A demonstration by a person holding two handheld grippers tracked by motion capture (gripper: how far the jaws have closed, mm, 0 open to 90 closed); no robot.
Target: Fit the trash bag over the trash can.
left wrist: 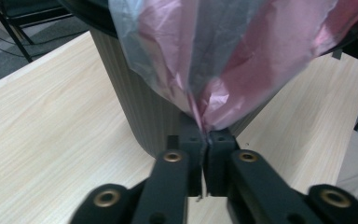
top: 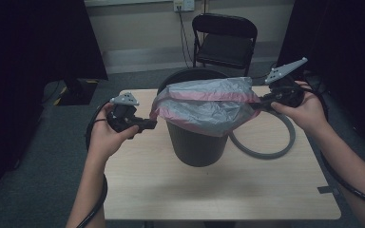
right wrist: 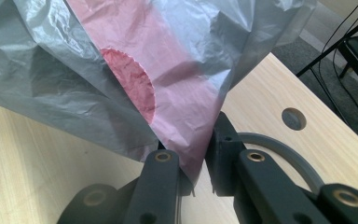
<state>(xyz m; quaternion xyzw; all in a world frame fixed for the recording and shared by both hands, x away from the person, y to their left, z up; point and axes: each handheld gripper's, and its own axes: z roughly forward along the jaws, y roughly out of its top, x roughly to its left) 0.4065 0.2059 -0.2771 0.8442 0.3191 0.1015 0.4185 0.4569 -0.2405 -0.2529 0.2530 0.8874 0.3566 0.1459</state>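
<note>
A grey plastic bag (top: 209,102) with a pink band is stretched over the mouth of a dark ribbed bin (top: 197,142) standing on the light wooden table (top: 218,190). My left gripper (top: 153,122) is at the bag's left side. In the left gripper view its jaws (left wrist: 207,140) are shut on a gathered fold of the bag (left wrist: 223,60), just in front of the bin wall (left wrist: 144,112). My right gripper (top: 261,102) is at the bag's right side. In the right gripper view it (right wrist: 193,158) pinches the pink part of the bag's edge (right wrist: 177,93).
A grey ring-shaped hose (top: 266,153) lies on the table right of the bin and curves behind my right jaws (right wrist: 284,151). A round hole (right wrist: 293,119) is cut in the tabletop. A black folding chair (top: 224,40) stands beyond the far edge.
</note>
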